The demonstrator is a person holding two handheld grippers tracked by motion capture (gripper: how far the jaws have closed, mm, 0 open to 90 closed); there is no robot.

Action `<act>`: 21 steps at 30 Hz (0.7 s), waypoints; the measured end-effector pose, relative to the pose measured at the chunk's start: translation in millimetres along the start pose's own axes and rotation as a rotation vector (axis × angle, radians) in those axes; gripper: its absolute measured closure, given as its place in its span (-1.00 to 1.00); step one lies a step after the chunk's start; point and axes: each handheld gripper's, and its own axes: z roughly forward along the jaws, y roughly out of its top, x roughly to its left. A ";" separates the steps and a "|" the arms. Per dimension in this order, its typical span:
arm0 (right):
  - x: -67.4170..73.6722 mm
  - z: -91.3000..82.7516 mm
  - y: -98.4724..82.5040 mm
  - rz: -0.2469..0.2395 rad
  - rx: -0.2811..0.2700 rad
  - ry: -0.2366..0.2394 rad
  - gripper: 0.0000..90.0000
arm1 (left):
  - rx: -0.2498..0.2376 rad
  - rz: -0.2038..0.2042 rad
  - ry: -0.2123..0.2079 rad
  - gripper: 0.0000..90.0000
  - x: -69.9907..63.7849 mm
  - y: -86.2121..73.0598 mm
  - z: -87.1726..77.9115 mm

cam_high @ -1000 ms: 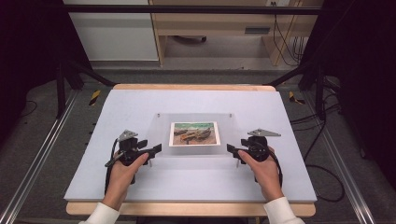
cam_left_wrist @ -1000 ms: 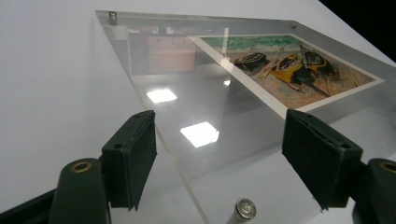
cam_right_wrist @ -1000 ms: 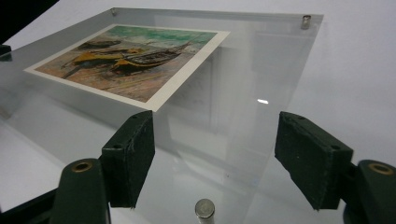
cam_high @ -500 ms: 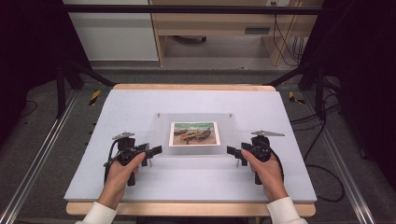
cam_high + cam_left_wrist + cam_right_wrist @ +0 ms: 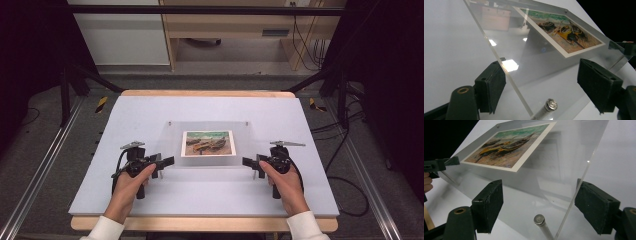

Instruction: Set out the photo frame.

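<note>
The clear picture frame (image 5: 208, 145) lies on the desk (image 5: 150, 115) between both grippers. The left gripper (image 5: 541, 82) and right gripper (image 5: 536, 202) have just opened, their pads apart around the frame's side edges (not squeezing it). Next, I think, both must pinch those edges together to lift it.

The high view is looking forward and down over the white table (image 5: 150, 115) from the person's side, fairly far off. Each gripper view is sitting close above the tabletop, looking along its own jaws. All three are sharing the clear acrylic photo frame (image 5: 207, 144) (image 5: 529, 60) (image 5: 541, 165).
</note>
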 end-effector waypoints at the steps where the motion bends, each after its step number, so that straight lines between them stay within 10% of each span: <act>1: 0.2 0.0 -0.1 0.000 -0.001 0.000 -0.48 | -0.004 0.003 -0.004 -0.50 1.1 0.0 0.6; 21: 3.0 -1.9 0.0 -0.029 -0.007 -0.022 -0.45 | -0.010 0.016 0.014 -0.42 3.0 4.8 3.4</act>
